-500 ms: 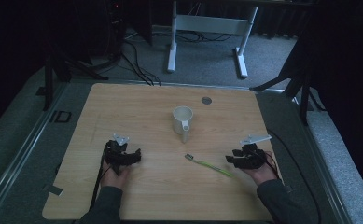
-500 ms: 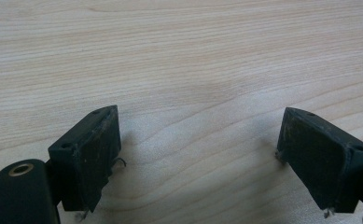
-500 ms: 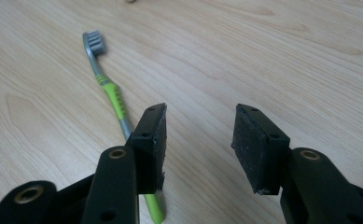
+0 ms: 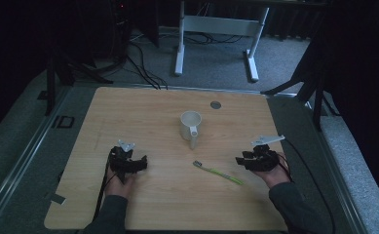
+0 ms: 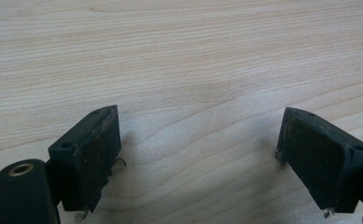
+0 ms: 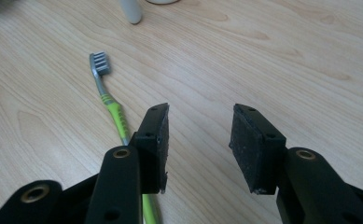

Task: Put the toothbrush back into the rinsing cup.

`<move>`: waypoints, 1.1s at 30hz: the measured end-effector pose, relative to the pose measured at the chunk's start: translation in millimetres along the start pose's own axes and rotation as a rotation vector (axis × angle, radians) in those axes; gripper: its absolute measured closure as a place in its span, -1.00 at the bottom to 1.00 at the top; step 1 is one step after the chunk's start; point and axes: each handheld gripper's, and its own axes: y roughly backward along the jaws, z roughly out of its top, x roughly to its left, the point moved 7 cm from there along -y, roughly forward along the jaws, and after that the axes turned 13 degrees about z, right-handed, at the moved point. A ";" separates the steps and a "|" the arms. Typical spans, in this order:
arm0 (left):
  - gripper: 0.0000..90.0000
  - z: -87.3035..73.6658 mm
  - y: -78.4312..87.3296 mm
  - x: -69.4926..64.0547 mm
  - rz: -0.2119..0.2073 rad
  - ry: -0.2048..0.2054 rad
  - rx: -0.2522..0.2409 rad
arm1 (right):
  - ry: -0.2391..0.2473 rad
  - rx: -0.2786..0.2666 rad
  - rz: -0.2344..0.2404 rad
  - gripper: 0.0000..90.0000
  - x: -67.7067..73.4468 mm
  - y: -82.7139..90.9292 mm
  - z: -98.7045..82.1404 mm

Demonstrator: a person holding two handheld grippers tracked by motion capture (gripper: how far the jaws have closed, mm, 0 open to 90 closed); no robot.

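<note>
Toothbrush [image 4: 217, 172] lies flat on the wooden table [image 4: 143, 112], bristle head toward the middle of the board and green handle running out toward the person's right; in the right gripper view it shows as a grey head with a lime-green handle [image 6: 108, 101], the lower handle passing beside and under one jaw, outside the gap; nothing sits between those pads, only bare wood. Right gripper [image 4: 248, 160] rests low over the table just beside the handle's end, its jaws partly apart and holding nothing, the person's hand [image 4: 270, 173] behind it and a grey plate on top. White mug [image 4: 190, 125] stands upright near the middle of the table, beyond the brush head and apart from it, its handle turned toward the person; the foot of that handle peeks in at the top of the right gripper view. Left gripper [image 4: 134, 165] sits well apart on the other side of the board, held by the other hand [image 4: 119, 185]; in its own view the jaws stand wide with only plain woodgrain between them. A small round grey disc [image 4: 216, 104] is set in the table's far edge; beyond it, on the grey floor, stands a white frame [image 4: 216, 29] among dark cables.
</note>
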 end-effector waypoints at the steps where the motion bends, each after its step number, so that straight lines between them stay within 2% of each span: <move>1: -0.69 0.5 -0.1 -1.6 -0.011 -0.009 -0.002 | 0.003 0.003 0.002 0.28 0.6 0.3 1.3; 7: -0.69 2.1 -0.9 -4.9 -0.029 -0.028 -0.006 | 0.027 0.043 0.021 0.33 6.2 2.0 6.2; 15: -0.69 2.3 -1.1 -5.4 -0.030 -0.027 -0.007 | 0.060 0.075 0.008 0.34 8.7 7.7 18.7; 23: -0.69 2.3 -1.1 -5.4 -0.029 -0.027 -0.007 | 0.059 0.152 -0.003 0.35 4.3 7.6 19.2; 30: -0.69 2.3 -1.1 -5.6 -0.028 -0.026 -0.006 | 0.072 0.185 0.003 0.35 7.0 4.9 19.7; 33: -0.69 2.3 -1.0 -5.8 -0.028 -0.026 -0.006 | 0.083 0.215 0.004 0.34 8.7 0.7 21.0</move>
